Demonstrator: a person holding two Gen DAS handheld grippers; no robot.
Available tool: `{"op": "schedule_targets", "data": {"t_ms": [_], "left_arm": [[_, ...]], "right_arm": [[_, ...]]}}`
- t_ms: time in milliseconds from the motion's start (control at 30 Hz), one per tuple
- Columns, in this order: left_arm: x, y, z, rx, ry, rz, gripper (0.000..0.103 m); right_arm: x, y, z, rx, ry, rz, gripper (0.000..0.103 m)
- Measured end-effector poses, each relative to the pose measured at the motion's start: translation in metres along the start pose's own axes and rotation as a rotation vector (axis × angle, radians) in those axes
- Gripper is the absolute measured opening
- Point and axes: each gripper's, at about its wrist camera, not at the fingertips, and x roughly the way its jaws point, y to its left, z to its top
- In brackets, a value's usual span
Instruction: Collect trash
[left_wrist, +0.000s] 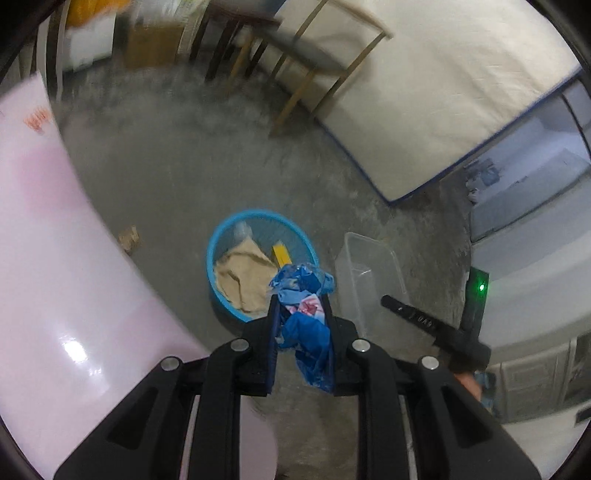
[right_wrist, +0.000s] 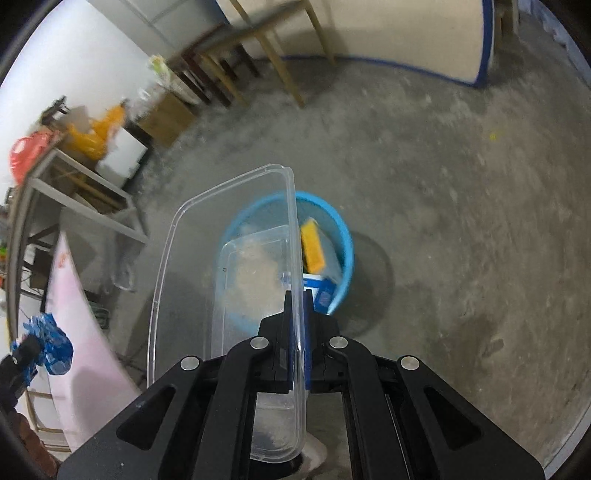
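Dim indoor light, motion-blurred background, fisheye-bent edges, glare on pink board (left_wrist: 74, 347).

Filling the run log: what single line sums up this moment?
left gripper: shut on crumpled blue plastic wrapper | right gripper: shut on clear plastic container wall | both above round blue bin, nothing released

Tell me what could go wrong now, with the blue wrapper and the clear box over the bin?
1. The left gripper pinches the crumpled blue wrapper near the blue bin's edge, so it might drop onto the floor instead.
2. The right gripper holds the clear box only by one thin wall; it could slip or tip.
3. The bin already holds brown paper and a yellow item, so the box may not fit.
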Motion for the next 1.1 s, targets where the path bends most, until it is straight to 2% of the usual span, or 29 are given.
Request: {"op": "schedule_targets", "data": {"t_ms": [133,267,333,367,400,433,500,600,767,1033,1100], "left_arm": [[0.066,-0.002,0.017,-0.068,0.097,0.003,0.019],[0.11,-0.007,0.043,-0.057,0.127,0.027,0.021],[0.126,-0.006,0.05,-0.055,0.138,0.028,0.032],[0.131,-0.002,0.049,-0.061,0.143,0.038,0.042],[0.139,0.001,0.052,-0.074,0.145,0.042,0.047],[0.145,0.004,0.053,-0.081,0.147,0.038,0.047],[0.151,0.01,0.052,-0.098,0.161,0.046,0.048],[0.149,0.013,0.051,-0.123,0.163,0.026,0.049],[0.129,0.004,0.046,-0.076,0.13,0.02,0.05],[0.049,-0.024,0.026,0.046,0.003,-0.001,0.059],[0.019,-0.03,0.012,0.081,-0.043,-0.005,0.065]], "right_arm": [[0.044,-0.003,0.014,0.009,0.055,-0.03,0.003],[0.073,0.007,0.032,-0.023,0.058,-0.058,0.005],[0.091,0.013,0.039,-0.041,0.07,-0.062,0.012],[0.099,0.014,0.04,-0.048,0.074,-0.06,0.026],[0.107,0.014,0.04,-0.055,0.075,-0.064,0.044],[0.114,0.014,0.04,-0.066,0.072,-0.077,0.049],[0.12,0.013,0.038,-0.08,0.074,-0.105,0.05],[0.112,0.011,0.033,-0.071,0.053,-0.087,0.05],[0.081,0.005,0.028,-0.076,-0.013,-0.068,0.051],[0.016,0.0,0.006,-0.08,-0.103,0.001,0.053],[-0.003,0.004,-0.002,-0.096,-0.125,0.024,0.056]]}}
